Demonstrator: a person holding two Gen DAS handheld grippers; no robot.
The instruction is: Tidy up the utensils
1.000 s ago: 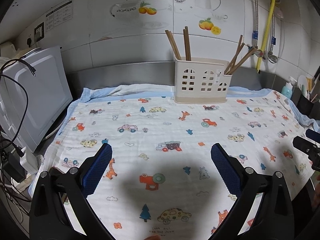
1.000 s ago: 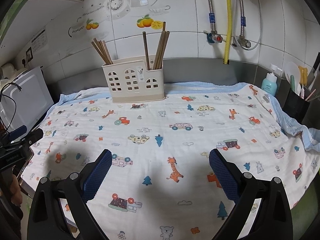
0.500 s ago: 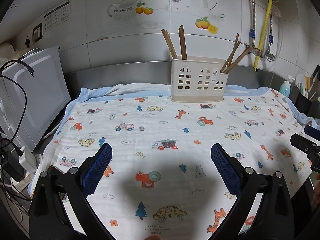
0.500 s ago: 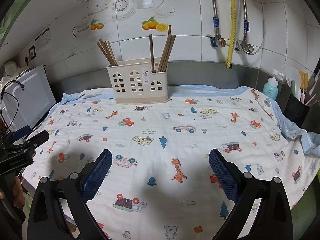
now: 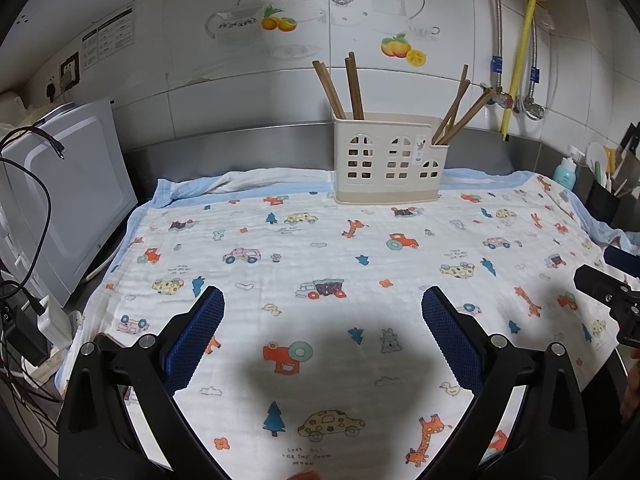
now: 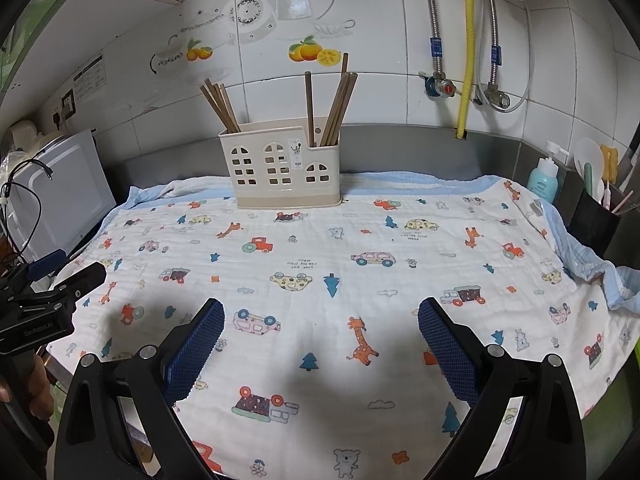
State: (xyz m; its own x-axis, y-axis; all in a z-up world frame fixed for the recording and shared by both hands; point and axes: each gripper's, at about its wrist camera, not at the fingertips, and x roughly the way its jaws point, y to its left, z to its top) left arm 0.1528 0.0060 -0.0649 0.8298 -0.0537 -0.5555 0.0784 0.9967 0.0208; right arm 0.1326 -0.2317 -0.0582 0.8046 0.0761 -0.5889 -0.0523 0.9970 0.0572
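One cream holder stands at back edge of cloth, against wall. Two bunches of chopsticks inside: left bunch about five sticks, right bunch about five. Your left gripper spread wide, empty. Your right gripper spread wide, empty, low over cloth.

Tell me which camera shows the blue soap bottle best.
The right wrist view: the blue soap bottle with its white pump stands whole by the cloth's far right corner. In the left wrist view the bottle sits smaller and squeezed at the right edge.
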